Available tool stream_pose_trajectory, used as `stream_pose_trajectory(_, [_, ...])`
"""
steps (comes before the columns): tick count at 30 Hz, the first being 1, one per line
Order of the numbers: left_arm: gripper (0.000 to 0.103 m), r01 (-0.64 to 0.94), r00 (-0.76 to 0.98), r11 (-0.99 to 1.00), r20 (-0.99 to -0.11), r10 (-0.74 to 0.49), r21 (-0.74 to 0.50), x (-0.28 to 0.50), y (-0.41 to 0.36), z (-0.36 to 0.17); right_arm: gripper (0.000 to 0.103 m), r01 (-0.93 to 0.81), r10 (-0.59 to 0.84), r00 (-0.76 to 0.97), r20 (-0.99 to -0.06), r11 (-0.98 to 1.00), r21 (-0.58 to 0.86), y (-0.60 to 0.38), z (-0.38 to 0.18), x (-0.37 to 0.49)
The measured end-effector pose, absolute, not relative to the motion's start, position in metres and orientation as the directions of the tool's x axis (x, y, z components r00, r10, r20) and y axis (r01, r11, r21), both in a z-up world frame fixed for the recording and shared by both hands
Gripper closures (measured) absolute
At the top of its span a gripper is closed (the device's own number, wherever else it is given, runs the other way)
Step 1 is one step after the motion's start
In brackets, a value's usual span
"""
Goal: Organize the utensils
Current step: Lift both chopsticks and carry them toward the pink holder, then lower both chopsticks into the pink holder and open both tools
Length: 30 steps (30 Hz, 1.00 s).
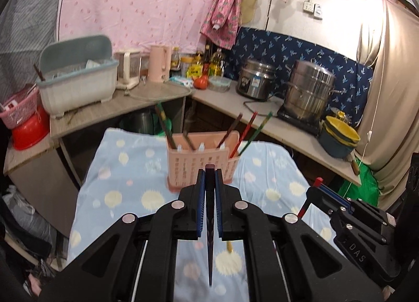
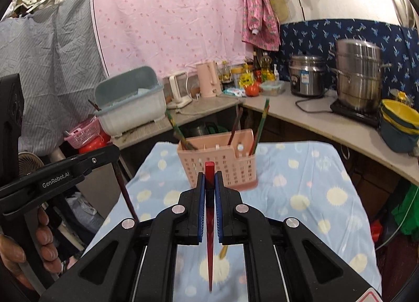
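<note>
A cramped kitchen corner surrounds me: a pink sheet hangs behind an L-shaped tabletop [image 1: 162,93], and in front of me stands a smaller surface under a pale blue cloth [image 1: 125,171] printed with yellow and pink dots.

On that cloth stands the pink utensil holder [image 1: 201,165], a slotted plastic caddy with more than one compartment. Several chopsticks [image 1: 247,131] lean out of it: dark ones toward its left side, and red and green ones fanning from the right end compartment. From my right wrist view the same holder [image 2: 222,163] shows its side pocket with the green and red sticks in it.

My left hand-held gripper [image 1: 209,171] is pressed together on a dark purple chopstick [image 1: 210,223], which runs between the blue pads with its thin tip pointing back toward me. My right hand-held gripper [image 2: 209,179] is likewise pinching a red chopstick [image 2: 210,236], blunt end forward. Both sit short of the holder, above the cloth.

On the tabletop behind, a grey-lidded dish bin [image 1: 78,76] holds a chopstick at its left edge, beside a pink basket [image 1: 19,108] stacked on a red bowl [image 1: 30,133]. To the right stand a rice cooker [image 1: 255,79], a steel steamer pot [image 1: 309,89] and stacked yellow-rimmed bowls [image 1: 339,137].
</note>
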<state>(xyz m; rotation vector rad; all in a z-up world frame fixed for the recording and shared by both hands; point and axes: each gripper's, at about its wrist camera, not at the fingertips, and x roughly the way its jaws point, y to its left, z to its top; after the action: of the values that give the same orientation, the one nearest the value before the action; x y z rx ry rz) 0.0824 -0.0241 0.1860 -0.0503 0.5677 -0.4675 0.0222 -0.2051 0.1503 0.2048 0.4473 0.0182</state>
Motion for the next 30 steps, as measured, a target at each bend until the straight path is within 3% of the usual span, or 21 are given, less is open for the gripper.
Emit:
stream_pose_trajectory(16, [0.096,0.405,0.847,0.902,-0.313,-0.431,-0.147,0.189,-0.058,0.298,0.096,0.01,0.023,0.971,-0.238,0.99,0.138,-0.22,0.268,0.149])
stream_pose_trajectory(22, [0.096,0.381,0.857,0.914,-0.318,-0.406,-0.142,0.233,-0.064,0.29,0.096,0.021,0.013,0.971,-0.237,0.99,0.143,-0.224,0.263,0.198])
stream_pose_trajectory(30, [0.096,0.373,0.83,0.916,-0.387,-0.401,-0.15,0.265,-0.069,0.246,0.096,0.029,0.029,0.949,-0.314,0.983,0.179,-0.226,0.214,0.238])
